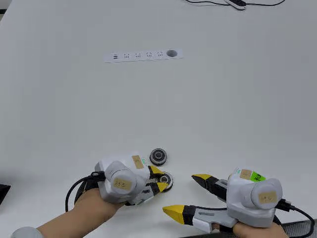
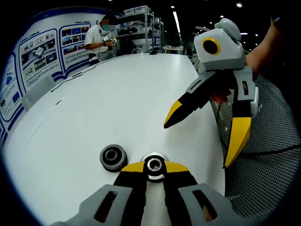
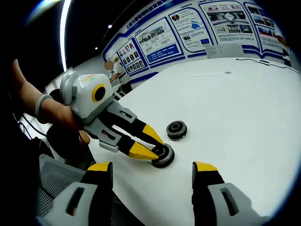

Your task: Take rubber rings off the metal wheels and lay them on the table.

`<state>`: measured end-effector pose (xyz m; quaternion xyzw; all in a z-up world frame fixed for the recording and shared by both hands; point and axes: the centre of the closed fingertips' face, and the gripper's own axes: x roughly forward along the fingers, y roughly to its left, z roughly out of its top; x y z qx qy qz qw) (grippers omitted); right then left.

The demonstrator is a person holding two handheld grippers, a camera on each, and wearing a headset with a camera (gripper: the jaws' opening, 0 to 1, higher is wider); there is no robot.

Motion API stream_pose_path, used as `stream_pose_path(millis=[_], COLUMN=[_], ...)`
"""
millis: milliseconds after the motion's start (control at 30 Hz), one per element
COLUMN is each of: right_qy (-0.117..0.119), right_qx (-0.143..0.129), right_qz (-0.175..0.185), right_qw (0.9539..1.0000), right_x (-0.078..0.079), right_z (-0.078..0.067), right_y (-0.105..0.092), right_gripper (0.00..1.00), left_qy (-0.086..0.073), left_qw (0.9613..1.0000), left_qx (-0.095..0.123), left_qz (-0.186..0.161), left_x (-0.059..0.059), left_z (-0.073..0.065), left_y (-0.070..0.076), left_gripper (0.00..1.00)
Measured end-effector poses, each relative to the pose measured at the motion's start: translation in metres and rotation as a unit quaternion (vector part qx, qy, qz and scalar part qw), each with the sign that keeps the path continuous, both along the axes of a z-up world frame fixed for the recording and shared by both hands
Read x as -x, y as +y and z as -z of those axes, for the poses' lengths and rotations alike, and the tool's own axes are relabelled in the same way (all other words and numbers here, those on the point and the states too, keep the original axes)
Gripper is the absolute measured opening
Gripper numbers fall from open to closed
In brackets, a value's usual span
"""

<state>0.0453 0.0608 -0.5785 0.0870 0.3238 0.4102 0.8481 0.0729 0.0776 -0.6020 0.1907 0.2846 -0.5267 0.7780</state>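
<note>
1. At the near edge of the white worktop (image 1: pixel 208 99), the left tongs (image 2: pixel 154 167) are clamped on a small metal wheel (image 3: pixel 162 155), pinning it flat between their yellow tips.
2. The right tongs (image 3: pixel 151 168) hang wide open just beside that wheel, with their tips aimed at it but gripping nothing.
3. A second wheel (image 2: pixel 113 157) lies free on the worktop, just beyond the left tongs' tips and to their left. Its dark outer band (image 2: pixel 103 158) is most likely a rubber ring in place.
4. Whether the clamped wheel carries its ring is too small to tell.
5. The step in hand looks like the first strip, with one wheel braced and the other tongs lining up to peel.
6. Next, the right tongs need to close on the edge of the ring alone, not on the metal. They then pull it off while the left tongs hold firm, and lay it down on the worktop beside them.
</note>
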Motion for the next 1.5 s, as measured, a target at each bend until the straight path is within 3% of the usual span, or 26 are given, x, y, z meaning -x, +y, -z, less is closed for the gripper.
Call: stream_pose_path(millis=[267,533,633,700,1033,1500], right_qy=[0.045,0.097,0.124,0.138,0.167,0.221], right_qx=[-0.033,-0.047,-0.060,-0.068,-0.070,-0.080], right_qz=[0.030,0.062,0.077,0.091,0.101,0.117], right_qw=[0.9980,0.9922,0.9875,0.9839,0.9782,0.9649], right_x=[-0.010,-0.016,-0.018,-0.020,-0.026,-0.026], right_z=[0.000,0.009,0.011,0.013,0.021,0.033], right_y=[0.000,-0.005,-0.005,-0.006,-0.002,0.002], right_gripper=[0.54,0.37,0.31,0.30,0.24,0.20], left_qy=[-0.001,-0.001,-0.001,-0.001,-0.001,-0.003], left_qw=[1.0000,1.0000,1.0000,1.0000,0.9999,0.9999], left_qx=[0.003,0.006,0.008,0.009,0.012,0.013], left_qz=[0.000,-0.002,-0.002,-0.002,-0.003,0.001], left_x=[-0.001,-0.002,-0.002,-0.002,-0.002,-0.002], left_z=[0.001,0.000,0.000,0.000,0.001,0.000], left_y=[0.000,0.000,0.000,0.000,0.000,0.000], left_gripper=[0.13,0.13,0.13,0.13,0.13,0.13])
